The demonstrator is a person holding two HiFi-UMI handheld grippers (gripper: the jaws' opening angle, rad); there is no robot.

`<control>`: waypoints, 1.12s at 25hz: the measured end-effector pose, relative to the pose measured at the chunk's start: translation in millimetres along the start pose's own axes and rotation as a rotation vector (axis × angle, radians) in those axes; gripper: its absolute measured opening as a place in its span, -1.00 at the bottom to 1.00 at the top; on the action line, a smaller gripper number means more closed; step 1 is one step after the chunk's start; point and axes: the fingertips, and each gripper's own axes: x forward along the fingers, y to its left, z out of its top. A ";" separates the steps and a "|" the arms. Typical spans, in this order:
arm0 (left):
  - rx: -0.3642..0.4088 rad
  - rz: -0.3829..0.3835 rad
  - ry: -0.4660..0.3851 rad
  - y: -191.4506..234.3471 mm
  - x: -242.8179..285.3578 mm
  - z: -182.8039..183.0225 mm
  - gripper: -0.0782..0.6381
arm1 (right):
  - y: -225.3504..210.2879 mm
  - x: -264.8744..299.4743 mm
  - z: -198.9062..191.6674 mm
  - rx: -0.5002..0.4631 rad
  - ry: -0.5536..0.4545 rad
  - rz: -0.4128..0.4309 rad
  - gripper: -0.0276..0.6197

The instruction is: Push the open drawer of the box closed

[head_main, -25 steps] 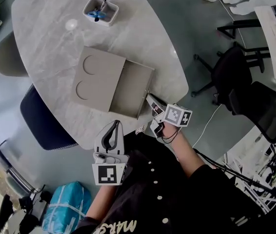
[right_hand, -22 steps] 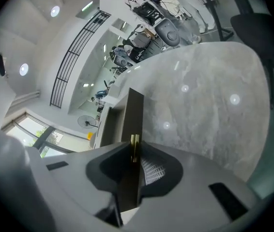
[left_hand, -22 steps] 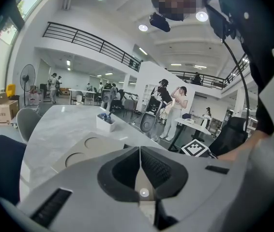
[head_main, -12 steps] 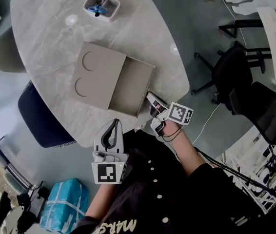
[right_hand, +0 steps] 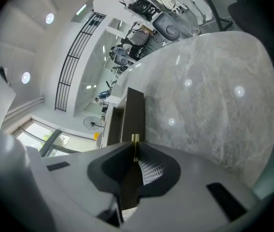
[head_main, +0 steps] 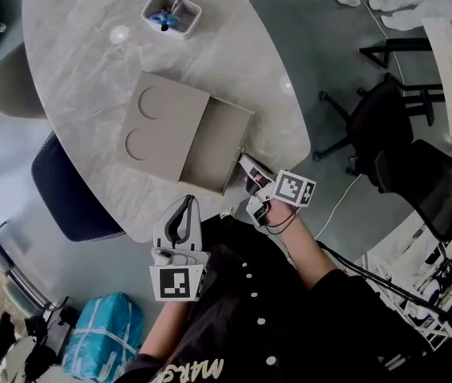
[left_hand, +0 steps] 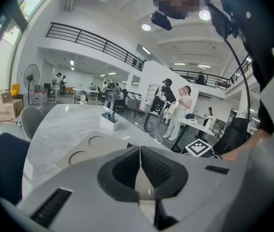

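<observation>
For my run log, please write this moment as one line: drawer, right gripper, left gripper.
drawer: open | right gripper: shut, tips at drawer front | left gripper: shut, empty, apart from box

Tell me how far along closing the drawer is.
Done: nothing yet; the drawer sticks well out of the box. In hand: the right gripper, jaws together, has its tips at the drawer's front by the near corner, apparently touching. The left gripper is shut and empty near the edge of the table. Left: push the drawer in flush.
</observation>
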 end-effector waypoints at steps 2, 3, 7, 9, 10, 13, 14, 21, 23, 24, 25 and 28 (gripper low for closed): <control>0.005 0.008 0.011 2.7 1.5 -1.1 -0.73 | 4.3 7.3 -2.1 -0.008 0.013 0.006 -0.83; 0.005 0.011 0.012 3.2 2.1 -0.3 -0.73 | 6.4 11.4 -3.4 -0.009 0.019 0.009 -0.83; -0.014 0.013 -0.003 2.4 0.6 -0.5 -0.73 | 16.0 27.3 -6.7 -0.015 0.037 0.027 -0.84; -0.020 0.026 0.009 6.4 -0.3 -1.6 -0.73 | 22.0 36.5 -8.4 -0.022 0.049 0.035 -0.84; -0.028 0.030 0.017 8.2 -0.7 -2.2 -0.73 | 25.6 41.2 -9.4 -0.026 0.057 0.039 -0.84; -0.029 0.039 0.016 13.8 -0.5 -4.0 -0.73 | 36.3 54.2 -12.5 -0.039 0.077 0.051 -0.84; -0.031 0.038 0.019 14.7 0.0 -5.8 -0.73 | 38.9 58.7 -13.9 -0.042 0.084 0.053 -0.84; -0.036 0.044 0.019 20.6 5.8 -5.5 -0.73 | 52.5 81.2 -17.8 -0.046 0.106 0.063 -0.84; -0.045 0.042 0.024 21.4 5.6 -8.0 -0.73 | 54.3 85.1 -18.1 -0.044 0.109 0.067 -0.84; -0.052 0.044 0.032 22.2 5.4 -9.2 -0.73 | 55.4 87.0 -18.5 -0.044 0.111 0.069 -0.84; -0.056 0.048 0.039 23.8 5.2 -10.0 -0.73 | 56.7 89.0 -19.0 -0.044 0.112 0.071 -0.84; -0.060 0.053 0.049 28.0 5.0 -12.1 -0.73 | 60.1 94.9 -20.0 -0.045 0.117 0.075 -0.84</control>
